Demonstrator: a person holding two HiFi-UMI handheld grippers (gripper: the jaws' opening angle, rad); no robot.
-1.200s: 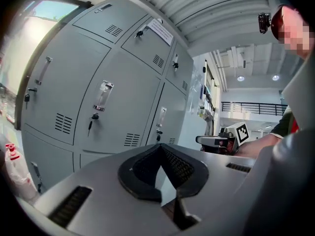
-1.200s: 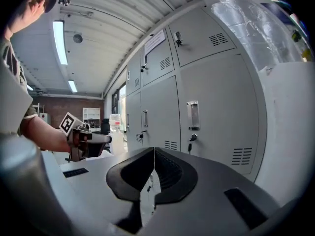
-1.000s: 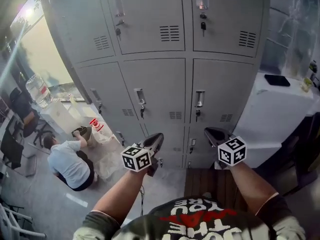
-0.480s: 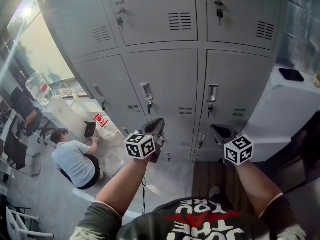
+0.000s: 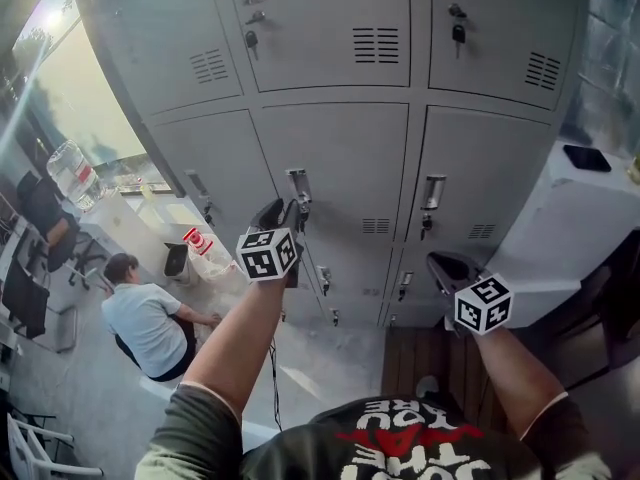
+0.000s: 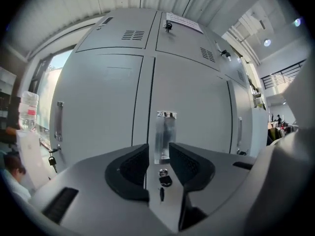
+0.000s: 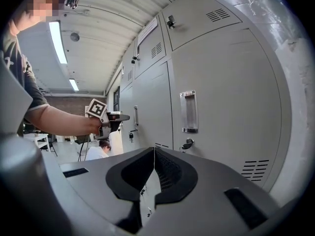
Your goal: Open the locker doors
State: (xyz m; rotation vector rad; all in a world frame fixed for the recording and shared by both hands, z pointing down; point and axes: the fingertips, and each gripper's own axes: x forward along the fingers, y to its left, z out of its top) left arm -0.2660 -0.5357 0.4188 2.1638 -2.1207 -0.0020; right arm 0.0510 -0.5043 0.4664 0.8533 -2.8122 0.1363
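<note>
No part of the task could yet be counted as done: every one of the locker doors (image 5: 335,28) in view was seen shut, flush with the grey frame. At the far left, the left-column door (image 5: 200,153) of the middle row was untouched. Next to it, the left gripper (image 5: 280,213) was held level before the middle door (image 5: 345,153), its tips just beside that door's handle (image 5: 299,186). In the left gripper view its jaws were found partly apart, having just been opening. The clear handle was framed in the gap between them but lay beyond the pads (image 6: 132,163), so nothing was pinched, and contact with the handle could not be confirmed. A key (image 6: 163,181) was seen in the lock beneath the handle. This was judged to be the approach to a first grasp, with the handle yet to be clamped and the door yet to be swung out. Further right, the right gripper (image 5: 436,260) was held lower and well apart from the lockers, and its jaws were pressed together on nothing, as the right gripper view showed. The right-hand door (image 5: 490,163) and its own handle (image 5: 433,191) were not touched, so that door, like the rows above and below, was judged to be left for later.
</note>
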